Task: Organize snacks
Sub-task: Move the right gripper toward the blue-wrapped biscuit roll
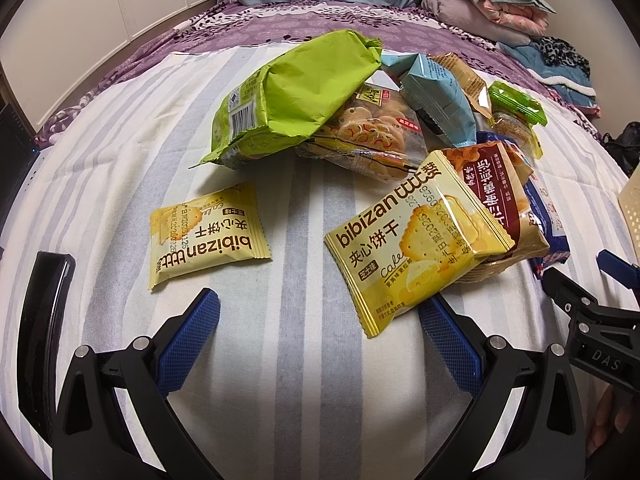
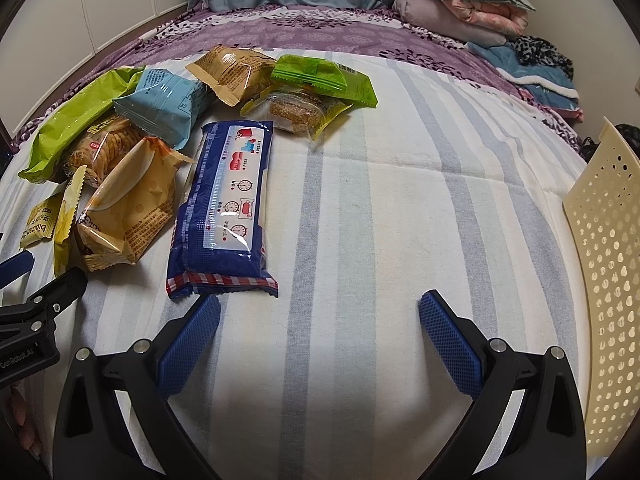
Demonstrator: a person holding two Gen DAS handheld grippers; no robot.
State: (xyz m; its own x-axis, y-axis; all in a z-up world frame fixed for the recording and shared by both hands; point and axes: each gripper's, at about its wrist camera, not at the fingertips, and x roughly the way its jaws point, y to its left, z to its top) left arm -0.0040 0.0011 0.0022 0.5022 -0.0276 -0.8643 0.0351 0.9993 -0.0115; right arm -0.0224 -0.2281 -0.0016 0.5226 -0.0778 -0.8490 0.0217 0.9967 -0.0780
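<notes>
the left gripper has its blue pads spread wide with nothing between them, hanging low over the striped sheet; its right pad sits just under the corner of a yellow bibizan packet, which is propped at a tilt on the brown-and-cream packet behind it, so a pinch on that raised edge looks the easiest first grab. a second, smaller bibizan packet lies flat and alone to the left, near the other pad. the right gripper is likewise spread and empty, its left pad just beside the bottom seam of the long dark-blue packet, which lies flat and apart from the heap. none of the snacks appears sorted yet: they lie in a loose pile further out, the big lime-green bag lying over a clear pack of round crackers, with a pale-blue packet and a small green pack beyond. the cream perforated basket at the right edge is probably the destination, though only its wall shows. the overlaps mean that lifting one pack may drag its neighbours. folded bedding sits at the far corner.
</notes>
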